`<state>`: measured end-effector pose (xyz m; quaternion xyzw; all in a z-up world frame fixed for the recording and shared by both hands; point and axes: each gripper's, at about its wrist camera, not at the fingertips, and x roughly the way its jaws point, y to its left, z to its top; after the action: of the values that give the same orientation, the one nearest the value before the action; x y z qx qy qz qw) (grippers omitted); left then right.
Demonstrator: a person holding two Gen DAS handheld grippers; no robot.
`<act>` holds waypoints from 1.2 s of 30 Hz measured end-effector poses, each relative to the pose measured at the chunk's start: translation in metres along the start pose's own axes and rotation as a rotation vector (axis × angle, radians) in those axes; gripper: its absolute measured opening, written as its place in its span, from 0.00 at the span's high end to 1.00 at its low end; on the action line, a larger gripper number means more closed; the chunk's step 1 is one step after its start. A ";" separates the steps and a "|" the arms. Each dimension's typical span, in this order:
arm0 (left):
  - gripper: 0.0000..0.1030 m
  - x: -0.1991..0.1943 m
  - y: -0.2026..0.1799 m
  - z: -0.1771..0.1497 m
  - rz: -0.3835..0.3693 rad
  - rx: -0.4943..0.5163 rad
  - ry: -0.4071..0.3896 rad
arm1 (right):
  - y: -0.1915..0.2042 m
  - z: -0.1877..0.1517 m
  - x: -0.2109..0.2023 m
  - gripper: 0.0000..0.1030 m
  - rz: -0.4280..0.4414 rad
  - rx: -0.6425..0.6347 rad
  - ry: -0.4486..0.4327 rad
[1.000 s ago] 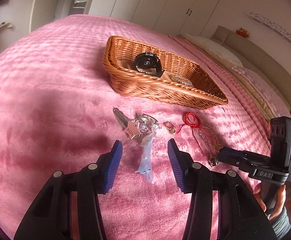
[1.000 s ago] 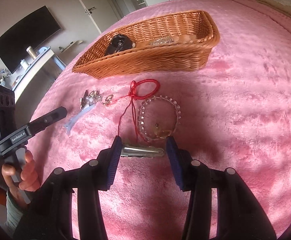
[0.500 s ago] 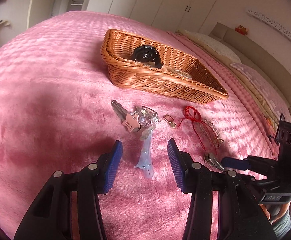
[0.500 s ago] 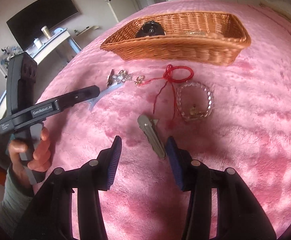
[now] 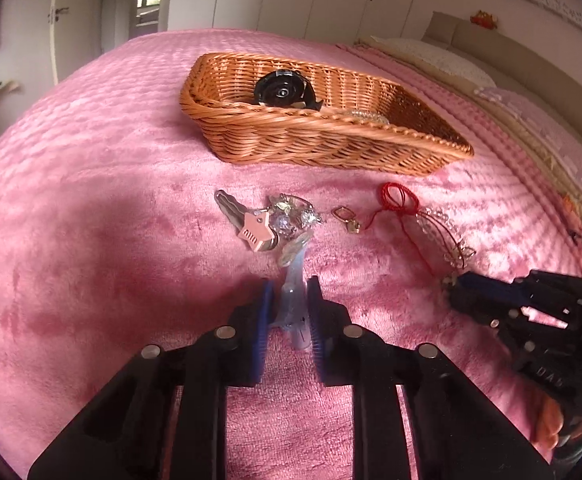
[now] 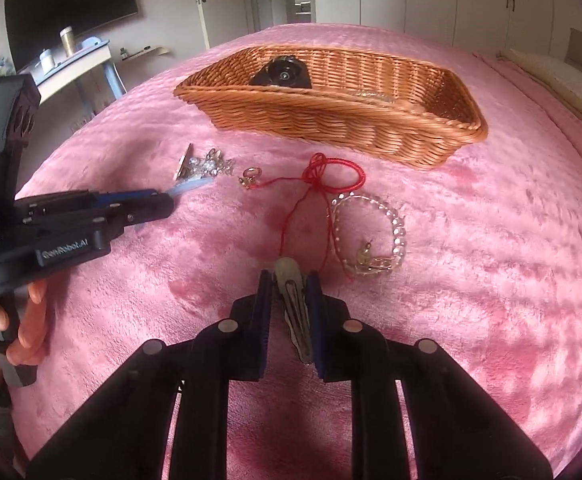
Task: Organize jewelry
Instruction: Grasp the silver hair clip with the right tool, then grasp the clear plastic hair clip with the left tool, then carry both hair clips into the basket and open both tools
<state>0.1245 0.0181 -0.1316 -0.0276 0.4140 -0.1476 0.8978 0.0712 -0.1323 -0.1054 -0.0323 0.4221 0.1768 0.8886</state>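
A pink plush bedspread (image 6: 491,260) covers the whole bed, and the wicker basket (image 6: 331,116) sits on it toward the far side. Inside the basket a black watch (image 6: 281,74) leans against the back wall, with a pale beaded piece (image 5: 365,115) lying near the front wall.

On the near side of the basket the loose jewelry lies in a row: a pink star hair clip (image 5: 257,234) touching a cluster of crystal trinkets (image 5: 291,218), then a small gold charm (image 5: 347,220), a red string bracelet (image 6: 333,172), and a clear bead bracelet (image 6: 371,236).

The left gripper (image 5: 289,312) is closing on a pale blue hair clip (image 5: 293,300) lying between its blue pads. The right gripper (image 6: 289,308) is closing on a metal hair clip (image 6: 293,300), nearest of all to us from the basket.
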 end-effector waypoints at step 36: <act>0.89 -0.123 -0.044 0.076 -0.159 0.111 -0.301 | -0.026 0.094 -0.103 0.86 0.000 0.088 -0.250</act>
<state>0.0956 0.0055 0.0160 -0.0325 0.2625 -0.2351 0.9353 0.0896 -0.1664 0.0316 0.0288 0.3152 0.1608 0.9349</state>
